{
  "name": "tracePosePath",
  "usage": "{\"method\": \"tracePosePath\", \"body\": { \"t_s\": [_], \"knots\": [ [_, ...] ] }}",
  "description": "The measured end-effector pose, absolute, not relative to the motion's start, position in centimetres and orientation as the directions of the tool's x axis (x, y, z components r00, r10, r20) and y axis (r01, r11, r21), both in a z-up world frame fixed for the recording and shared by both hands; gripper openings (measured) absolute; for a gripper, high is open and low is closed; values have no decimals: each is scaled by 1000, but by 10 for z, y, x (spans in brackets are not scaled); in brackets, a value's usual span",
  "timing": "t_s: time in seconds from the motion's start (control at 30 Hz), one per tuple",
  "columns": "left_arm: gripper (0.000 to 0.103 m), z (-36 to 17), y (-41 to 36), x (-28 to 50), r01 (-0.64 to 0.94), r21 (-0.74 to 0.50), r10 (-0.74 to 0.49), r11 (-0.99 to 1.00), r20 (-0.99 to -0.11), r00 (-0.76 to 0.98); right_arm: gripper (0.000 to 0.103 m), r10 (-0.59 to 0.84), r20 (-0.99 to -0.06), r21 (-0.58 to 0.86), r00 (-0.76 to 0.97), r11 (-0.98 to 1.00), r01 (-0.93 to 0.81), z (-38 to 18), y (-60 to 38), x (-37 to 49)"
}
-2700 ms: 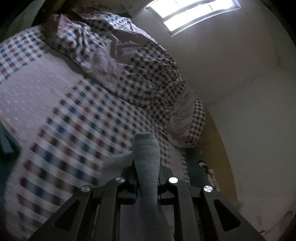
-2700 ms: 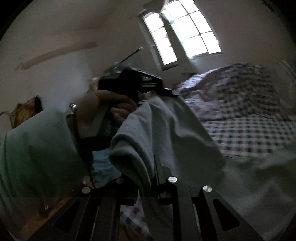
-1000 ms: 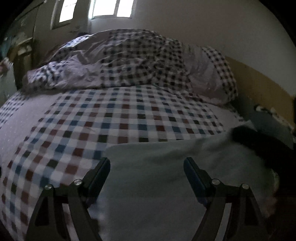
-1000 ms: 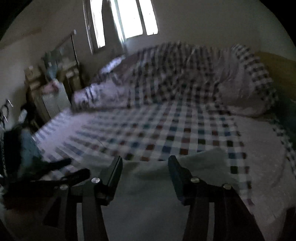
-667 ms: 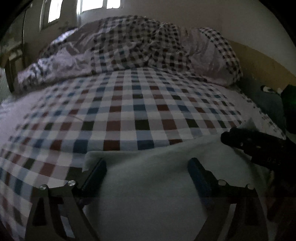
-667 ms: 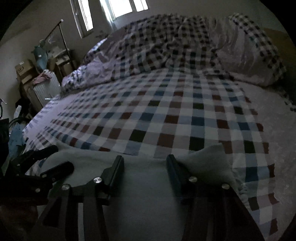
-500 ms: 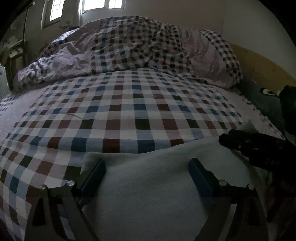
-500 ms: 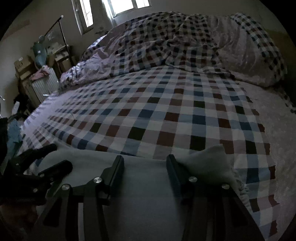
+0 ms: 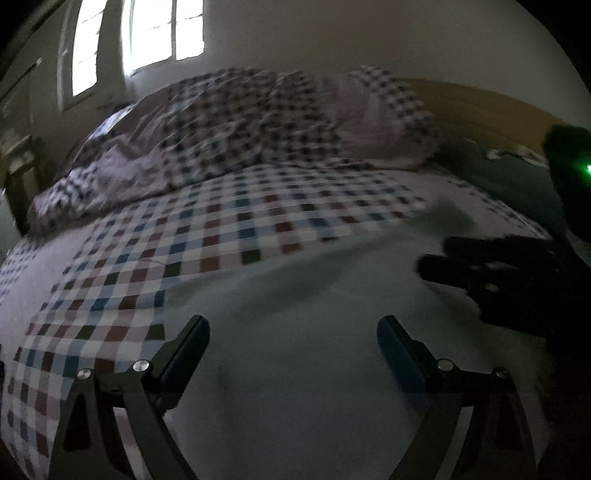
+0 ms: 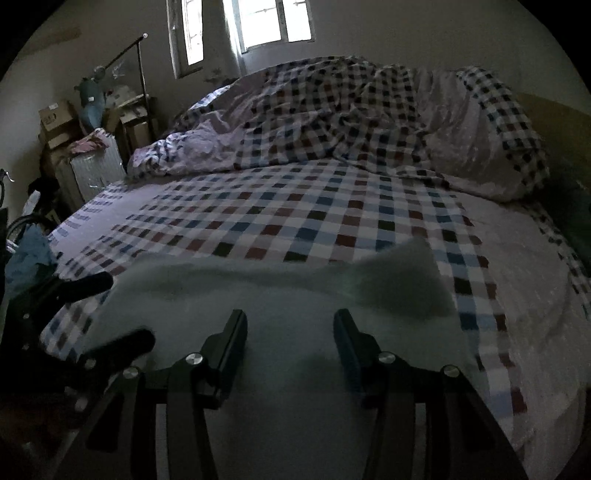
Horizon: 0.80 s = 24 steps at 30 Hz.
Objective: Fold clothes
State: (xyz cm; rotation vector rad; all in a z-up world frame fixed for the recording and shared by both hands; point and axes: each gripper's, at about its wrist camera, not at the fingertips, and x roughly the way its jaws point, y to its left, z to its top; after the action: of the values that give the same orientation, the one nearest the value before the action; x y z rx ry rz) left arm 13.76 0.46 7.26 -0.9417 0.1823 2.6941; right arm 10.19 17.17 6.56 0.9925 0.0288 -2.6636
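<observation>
Garment: pale grey-green cloth (image 9: 295, 369) is lying spread on the near end of the bed, directly under both tools; one corner (image 10: 402, 273) is sticking out toward the right over the checks.
Left gripper (image 9: 293, 339): jaws are standing wide apart over the cloth, pinching nothing.
Right gripper (image 10: 290, 336): jaws are standing partly apart above the cloth, nothing held between them.
Step in hand: judged to be laying the garment flat before the first fold.
Doing it well: probably worth smoothing the far edge and tucking the stray corner in line, then taking hold at two matching points so the fold is landing square; edges are looking soft and blurred, so exact outline cannot be told.
Checked sheet (image 10: 295, 214): is carrying the garment, stretching flat beyond it.
Crumpled duvet (image 10: 332, 122): is bunching at the far side, well apart from the cloth.
Pillow (image 10: 476, 147): is resting at far right.
Window (image 10: 273, 22): is lighting the dim room from behind.
</observation>
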Motion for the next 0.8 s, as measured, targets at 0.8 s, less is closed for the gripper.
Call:
{"method": "tracePosePath", "body": {
  "t_s": [0.8],
  "knots": [
    [94, 48, -112, 295, -113, -421, 387, -900, -652, -651, 64, -278, -665, 165, -693, -960, 227, 61, 165, 214]
  ]
}}
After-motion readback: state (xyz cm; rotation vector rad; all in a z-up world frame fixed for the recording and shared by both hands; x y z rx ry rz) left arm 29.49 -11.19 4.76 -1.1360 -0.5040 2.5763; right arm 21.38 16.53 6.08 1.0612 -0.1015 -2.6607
